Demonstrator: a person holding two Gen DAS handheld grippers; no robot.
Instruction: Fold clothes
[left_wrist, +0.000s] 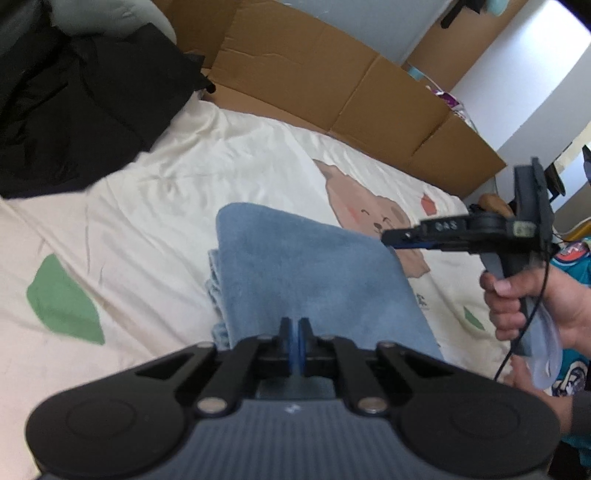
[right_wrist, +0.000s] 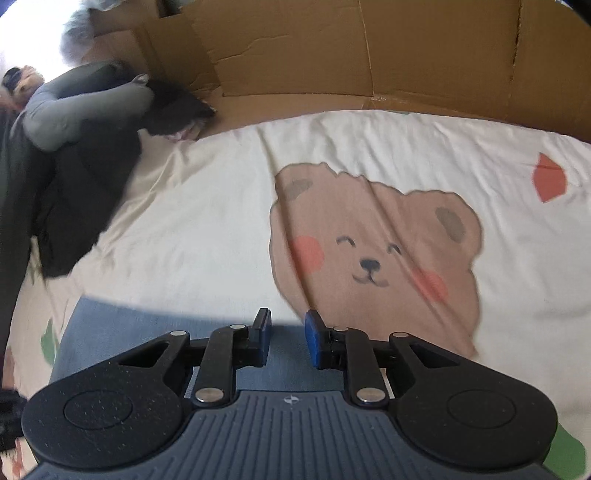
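Note:
A folded blue towel (left_wrist: 314, 273) lies on the cream bed sheet (left_wrist: 155, 221). My left gripper (left_wrist: 294, 325) is shut, its tips just above the towel's near edge, with nothing seen between them. My right gripper (right_wrist: 288, 325) is open and empty, hovering over the towel's far right edge (right_wrist: 155, 325). The right gripper also shows in the left wrist view (left_wrist: 391, 236), held by a hand at the towel's right corner. A heap of black and grey clothes (left_wrist: 81, 99) lies at the back left of the bed, also in the right wrist view (right_wrist: 74, 155).
Brown cardboard sheets (left_wrist: 332, 81) stand along the far side of the bed, also in the right wrist view (right_wrist: 332, 51). The sheet has a bear print (right_wrist: 373, 251), green patches (left_wrist: 62, 299) and a red patch (right_wrist: 550, 181). A teal garment (left_wrist: 572, 266) is at the right edge.

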